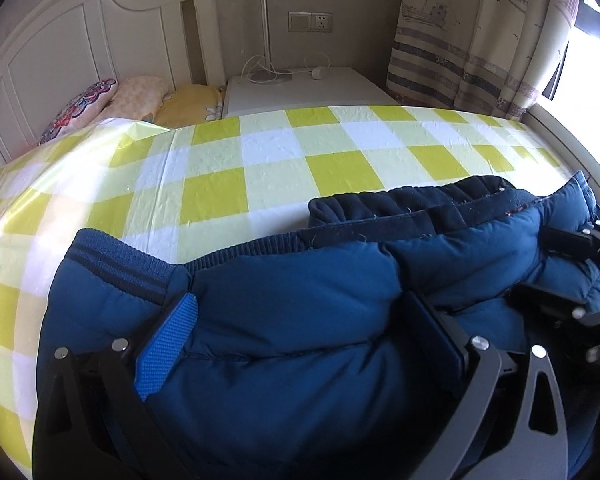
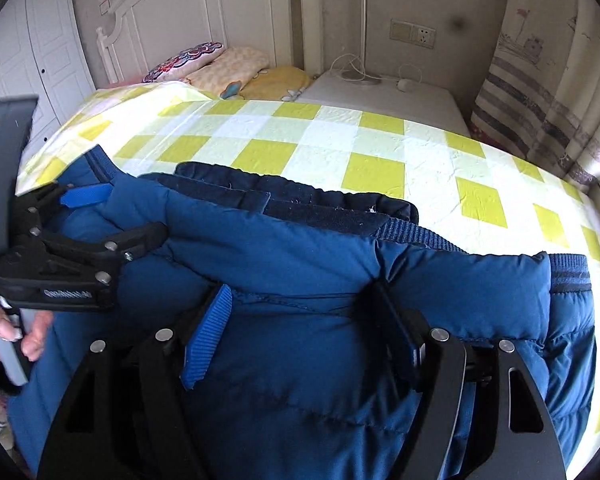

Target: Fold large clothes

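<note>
A dark blue puffer jacket (image 1: 292,312) lies bunched on the near part of the bed, its ribbed hem and dark collar toward the far side. It also fills the lower right wrist view (image 2: 308,264). My left gripper (image 1: 300,320) has its jaws wide apart with a thick fold of the jacket between the blue pads (image 1: 168,344). My right gripper (image 2: 304,316) stands the same way around another fold of the jacket. The right gripper also shows at the right edge of the left wrist view (image 1: 572,268). The left gripper shows at the left of the right wrist view (image 2: 112,216).
The bed wears a yellow and white checked cover (image 1: 284,168). Pillows (image 1: 140,100) lie by the white headboard (image 1: 60,52). A white nightstand (image 1: 300,88) with a lamp and cable stands behind. A curtain (image 1: 480,36) and bright window are at right.
</note>
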Demonstrator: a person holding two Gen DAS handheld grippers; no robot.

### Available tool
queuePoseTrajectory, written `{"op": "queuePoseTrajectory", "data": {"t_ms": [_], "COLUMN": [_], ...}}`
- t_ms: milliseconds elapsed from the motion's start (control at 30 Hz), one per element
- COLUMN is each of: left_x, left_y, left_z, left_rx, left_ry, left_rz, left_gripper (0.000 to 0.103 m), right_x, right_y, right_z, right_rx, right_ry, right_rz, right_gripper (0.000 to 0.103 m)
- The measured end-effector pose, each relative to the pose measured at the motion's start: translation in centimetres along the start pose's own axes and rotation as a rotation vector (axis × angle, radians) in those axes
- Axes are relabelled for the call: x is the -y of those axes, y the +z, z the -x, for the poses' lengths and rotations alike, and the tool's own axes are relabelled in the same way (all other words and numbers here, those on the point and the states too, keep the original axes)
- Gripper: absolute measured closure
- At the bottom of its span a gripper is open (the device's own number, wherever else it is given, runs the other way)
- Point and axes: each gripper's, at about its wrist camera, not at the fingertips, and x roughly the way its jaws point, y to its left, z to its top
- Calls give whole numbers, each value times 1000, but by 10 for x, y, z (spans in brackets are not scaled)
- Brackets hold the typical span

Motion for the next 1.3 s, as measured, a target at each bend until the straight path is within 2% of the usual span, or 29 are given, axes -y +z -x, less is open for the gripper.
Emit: {"op": "queuePoseTrajectory", "data": {"t_ms": [67,133,200,233,267,333,400,467,500,567,600,633,667,700,733,800,833,900,967,1000,1033,1100,1133,1167,1300], "left_x": [0,-1,-1,-1,-1,-1,0,5,11,29,38,46,57,62,57,37,25,-11,-53,-65,-79,-100,-108,-112,-106], "left_y": [0,0,0,0,0,0,2,5,7,11,12,12,9,6,7,13,15,14,7,3,0,-15,-18,-19,-15], "left_z": [-1,-1,-2,-2,-2,-1,3,18,29,47,47,43,27,7,-2,0,3,22,35,35,32,7,-2,-2,-4], "left_rx": [-1,-2,-5,-8,-8,-8,-4,42,75,122,128,122,77,5,-30,-41,-31,37,63,57,36,-80,-114,-102,-112], "left_ry": [-2,-9,-10,-11,-13,-20,-1,68,53,-23,-21,4,77,116,67,8,24,47,47,46,40,37,-9,-35,-3], "left_rz": [2,8,9,10,12,19,23,28,20,-32,-68,-105,-166,-209,-181,-97,-61,44,166,196,221,282,320,345,322], "left_gripper": [2,2,2,2,2,2,2,3,3,3,2,2,2,2,2,2,2,3,3,3,3,2,2,2,2], "right_x": [16,37,69,84,101,121,117,108,107,110,111,111,110,111,111,112,112,113,113,113,114,114,113,112,112], "right_y": [1,-2,-11,-16,-24,-34,-32,-31,-31,-33,-34,-35,-36,-36,-37,-37,-37,-36,-36,-36,-36,-36,-36,-36,-31], "right_z": [20,39,46,41,29,22,21,18,18,17,18,18,19,21,22,21,21,20,20,20,19,19,19,19,22], "right_rx": [53,110,107,73,13,5,3,-4,-4,-3,-2,-1,-1,0,2,0,-1,-1,-1,-1,-2,-1,-1,-2,-23], "right_ry": [-25,-124,-236,-252,-255,-152,-175,-227,-229,-214,-208,-211,-216,-215,-215,-216,-216,-214,-209,-207,-204,-199,-201,-207,-215], "right_rz": [-76,-155,-250,-287,-325,-408,-388,-343,-341,-353,-358,-358,-355,-355,-356,-356,-356,-357,-359,-361,-363,-366,-366,-362,-369], "right_gripper": [33,27,19,19,19,18,18,17,17,17,17,17,17,17,16,16,16,16,16,15,15,15,14,13,12]}}
